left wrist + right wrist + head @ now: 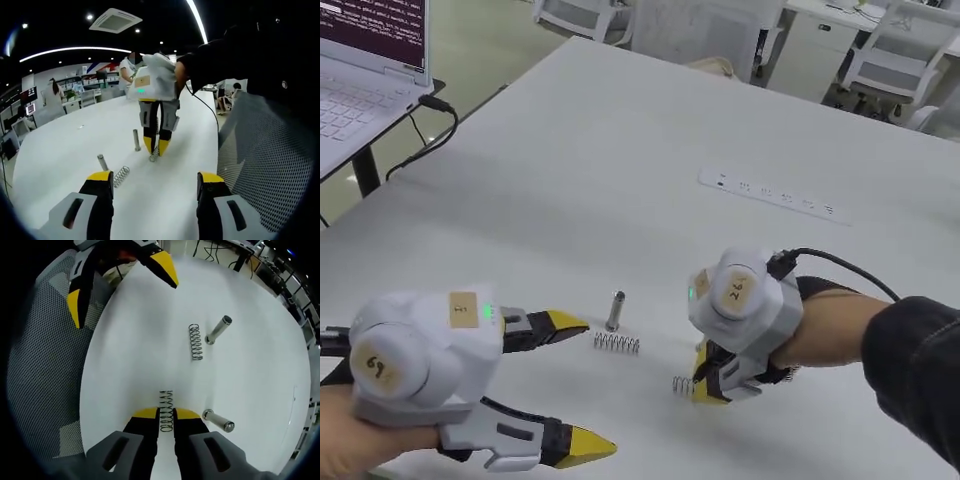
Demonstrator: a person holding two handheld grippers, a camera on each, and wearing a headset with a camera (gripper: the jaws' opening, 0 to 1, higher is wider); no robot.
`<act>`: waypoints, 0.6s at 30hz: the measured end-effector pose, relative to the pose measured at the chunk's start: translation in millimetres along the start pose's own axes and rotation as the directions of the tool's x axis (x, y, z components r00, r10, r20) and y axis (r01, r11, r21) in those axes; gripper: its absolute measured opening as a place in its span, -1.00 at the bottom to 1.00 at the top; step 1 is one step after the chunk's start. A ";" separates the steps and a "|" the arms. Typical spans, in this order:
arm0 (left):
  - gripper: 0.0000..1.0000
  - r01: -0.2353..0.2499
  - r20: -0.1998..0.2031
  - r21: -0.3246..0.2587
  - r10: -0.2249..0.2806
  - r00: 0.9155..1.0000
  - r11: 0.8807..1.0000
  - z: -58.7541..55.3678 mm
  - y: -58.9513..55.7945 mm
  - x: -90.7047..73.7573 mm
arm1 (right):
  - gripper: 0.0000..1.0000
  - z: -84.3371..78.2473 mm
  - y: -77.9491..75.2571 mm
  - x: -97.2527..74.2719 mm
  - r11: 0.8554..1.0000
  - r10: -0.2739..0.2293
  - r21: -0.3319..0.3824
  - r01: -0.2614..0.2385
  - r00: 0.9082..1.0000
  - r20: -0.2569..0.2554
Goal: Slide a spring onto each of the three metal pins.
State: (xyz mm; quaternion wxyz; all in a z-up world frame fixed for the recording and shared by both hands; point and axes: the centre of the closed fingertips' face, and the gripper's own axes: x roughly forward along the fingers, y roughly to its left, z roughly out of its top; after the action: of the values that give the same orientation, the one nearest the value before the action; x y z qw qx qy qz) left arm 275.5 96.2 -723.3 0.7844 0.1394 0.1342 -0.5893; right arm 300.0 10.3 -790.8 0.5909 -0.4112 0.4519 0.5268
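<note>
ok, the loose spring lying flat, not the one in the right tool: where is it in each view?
Head view: loose spring low centre, just below the upright pin.
Left gripper view: loose spring lower left, just right of the nearer pin.
Right gripper view: loose spring upper centre, just left of the far pin.
Shared landmark: that pin, next to the loose spring in all three.

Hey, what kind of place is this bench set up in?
Most likely an open-plan office or lab. A laptop sits beside the long white table, a power strip lies on it, and office chairs stand behind. The left gripper view shows a ceiling air vent.
</note>
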 end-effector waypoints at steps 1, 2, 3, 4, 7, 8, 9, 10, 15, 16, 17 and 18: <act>0.24 0.005 0.001 0.006 -0.005 1.000 1.000 2.0 0.1 0.7 | -0.84 1.5 1.1 -2.8 1.000 0.002 0.000 -0.002 1.000 0.001; 0.23 0.008 -0.001 0.013 -0.008 1.000 1.000 3.5 0.4 1.3 | -0.84 3.0 1.9 -5.1 1.000 0.004 0.001 -0.004 1.000 0.003; 0.20 0.016 -0.005 0.025 -0.016 1.000 1.000 5.7 0.5 2.3 | -0.84 5.6 3.3 -9.1 1.000 0.006 0.003 -0.006 1.000 0.008; 0.17 0.020 -0.006 0.031 -0.020 1.000 0.999 7.8 0.8 3.0 | -0.84 7.5 4.4 -11.9 1.000 0.008 0.005 -0.008 1.000 0.010; 0.06 0.036 -0.006 0.053 -0.036 0.999 0.998 14.5 1.1 5.1 | -0.84 15.3 8.5 -20.3 1.000 0.017 0.009 -0.017 1.000 0.026; 0.01 0.039 -0.006 0.057 -0.039 0.999 0.998 16.1 1.3 5.7 | -0.84 17.5 9.9 -22.5 1.000 0.019 0.008 -0.020 0.999 0.028; -0.03 0.046 -0.007 0.064 -0.045 0.999 0.997 18.1 1.2 6.7 | -0.84 20.8 11.8 -25.6 1.000 0.021 0.003 -0.021 0.999 0.033; -0.07 0.049 -0.010 0.068 -0.049 0.999 0.996 19.2 1.1 7.4 | -0.84 23.1 12.7 -27.5 1.000 0.021 0.001 -0.021 0.999 0.037; -0.24 0.076 -0.005 0.090 -0.076 0.997 0.993 27.5 -2.8 11.5 | -0.84 35.7 21.0 -36.1 0.999 0.033 -0.006 -0.033 0.998 0.058; -0.27 0.081 -0.009 0.097 -0.080 0.997 0.992 27.7 -3.6 12.3 | -0.84 36.5 21.4 -36.6 0.999 0.033 -0.007 -0.033 0.998 0.059; -0.30 0.087 -0.010 0.099 -0.086 0.996 0.991 28.4 -4.4 13.5 | -0.84 39.2 22.7 -38.2 0.999 0.034 -0.011 -0.033 0.997 0.064; -0.32 0.092 -0.010 0.101 -0.092 0.996 0.991 29.0 -5.2 14.4 | -0.84 42.1 24.0 -39.9 0.999 0.036 -0.013 -0.036 0.997 0.070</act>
State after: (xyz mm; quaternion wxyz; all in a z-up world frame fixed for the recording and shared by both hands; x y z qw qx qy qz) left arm 275.7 71.1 -702.2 0.7480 0.1740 0.1125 -0.6305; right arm 278.9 43.3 -741.7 0.5945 -0.3876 0.4353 0.5539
